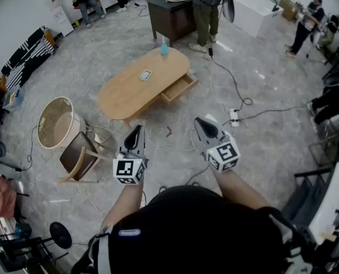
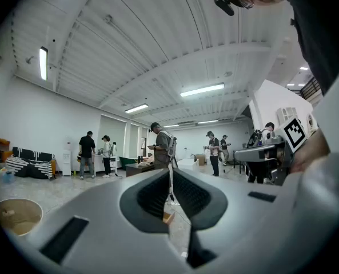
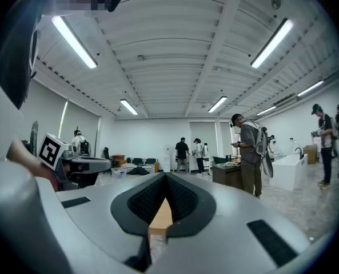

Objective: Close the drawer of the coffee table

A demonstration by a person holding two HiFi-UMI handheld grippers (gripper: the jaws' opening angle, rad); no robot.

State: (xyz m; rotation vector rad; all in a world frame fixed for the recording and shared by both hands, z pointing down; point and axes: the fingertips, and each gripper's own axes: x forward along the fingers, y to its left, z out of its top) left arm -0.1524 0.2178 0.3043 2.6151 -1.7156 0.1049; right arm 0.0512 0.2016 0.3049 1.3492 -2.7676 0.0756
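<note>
Coffee table (image 1: 136, 87) stands on the floor mid-room. Its drawer (image 1: 178, 88) is still pulled out of the long side nearest the camera, at the right end. On the tabletop: a blue bottle (image 1: 164, 48) at the far end and a small flat device (image 1: 145, 75) near the middle. Left gripper (image 1: 135, 132) and right gripper (image 1: 202, 124) are both held level in the air, well short of the table. Left jaws are down to a thin slit, right jaws fully together, nothing held in either. A tipped chair (image 1: 79, 157) and a round basket (image 1: 56, 121) lie left of the table.
</note>
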